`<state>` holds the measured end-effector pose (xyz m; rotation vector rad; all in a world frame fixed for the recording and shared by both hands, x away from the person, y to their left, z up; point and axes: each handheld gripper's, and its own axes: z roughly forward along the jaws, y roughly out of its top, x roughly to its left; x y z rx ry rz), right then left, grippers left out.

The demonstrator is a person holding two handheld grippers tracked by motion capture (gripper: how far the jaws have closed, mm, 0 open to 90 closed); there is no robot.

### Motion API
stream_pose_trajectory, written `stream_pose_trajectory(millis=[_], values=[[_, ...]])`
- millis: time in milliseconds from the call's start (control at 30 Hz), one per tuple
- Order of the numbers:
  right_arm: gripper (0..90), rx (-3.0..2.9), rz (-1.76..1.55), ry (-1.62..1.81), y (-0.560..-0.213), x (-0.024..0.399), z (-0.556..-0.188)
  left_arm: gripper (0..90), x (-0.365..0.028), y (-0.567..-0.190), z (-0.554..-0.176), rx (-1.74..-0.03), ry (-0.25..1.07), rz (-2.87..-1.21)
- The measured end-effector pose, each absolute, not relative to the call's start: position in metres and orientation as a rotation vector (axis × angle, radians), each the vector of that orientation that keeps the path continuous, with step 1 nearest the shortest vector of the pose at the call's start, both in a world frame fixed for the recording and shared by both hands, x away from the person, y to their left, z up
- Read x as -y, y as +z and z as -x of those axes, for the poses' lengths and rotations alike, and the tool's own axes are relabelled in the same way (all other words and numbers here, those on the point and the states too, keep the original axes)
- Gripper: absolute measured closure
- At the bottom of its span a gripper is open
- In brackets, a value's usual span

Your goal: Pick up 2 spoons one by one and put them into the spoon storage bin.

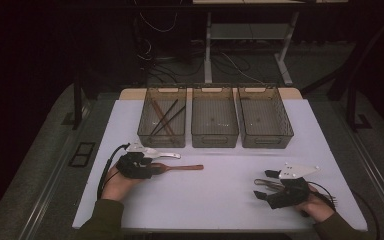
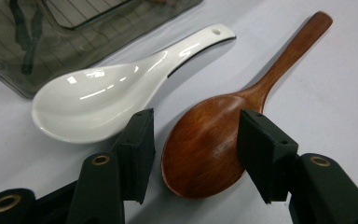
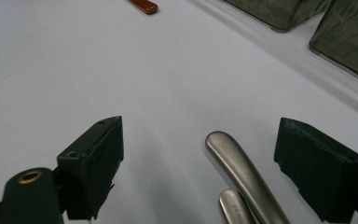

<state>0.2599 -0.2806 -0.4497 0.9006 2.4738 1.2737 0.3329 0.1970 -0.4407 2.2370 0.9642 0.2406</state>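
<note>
A glossy white spoon (image 2: 98, 100) lies beside a reddish-brown wooden spoon (image 2: 214, 135) on a pale table (image 1: 220, 195) — the three bins (image 1: 215, 117) are smoky grey, the handles (image 3: 242, 172) dull silver, the gripper pads (image 2: 137, 149) black.

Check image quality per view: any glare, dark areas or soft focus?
High view: room dark beyond the lit table, trays dim. Left gripper view: glare streaks on the white spoon, wooden spoon sharp, jaws near the lens soft. Right gripper view: even light, metal handles slightly blurred.
</note>
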Motion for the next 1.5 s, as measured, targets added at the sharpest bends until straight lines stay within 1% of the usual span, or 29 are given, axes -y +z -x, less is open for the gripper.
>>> stream_pose_trajectory(millis=[267, 367, 467, 633, 933, 1233, 1500], values=[[15.6, -2.474, -0.9, 1.273, -0.45, 0.281, -0.26, 46.5, -0.196, -0.44, -0.33, -0.937, 0.25, -2.266], [15.6, -2.474, -0.899, 1.272, -0.45, 0.281, -0.26, 50.3, -0.196, -0.44, -0.33, -0.918, 0.239, -2.273], [15.6, -2.474, -0.898, 1.272, -0.45, 0.281, -0.26, 56.3, -0.197, -0.44, -0.328, -0.901, 0.223, -2.276], [15.6, -2.474, -0.899, 1.27, -0.45, 0.28, -0.26, 60.6, -0.2, -0.439, -0.327, -0.888, 0.211, -2.28], [15.6, -2.478, -0.898, 1.266, -0.45, 0.28, -0.26, 72.7, -0.206, -0.436, -0.323, -0.862, 0.207, -2.271], [15.6, -2.478, -0.896, 1.267, -0.45, 0.279, -0.26, 80.5, -0.208, -0.433, -0.323, -0.83, 0.18, -2.25], [15.6, -2.478, -0.893, 1.264, -0.45, 0.279, -0.26, 82.2, -0.205, -0.433, -0.322, -0.817, 0.174, -2.244]])
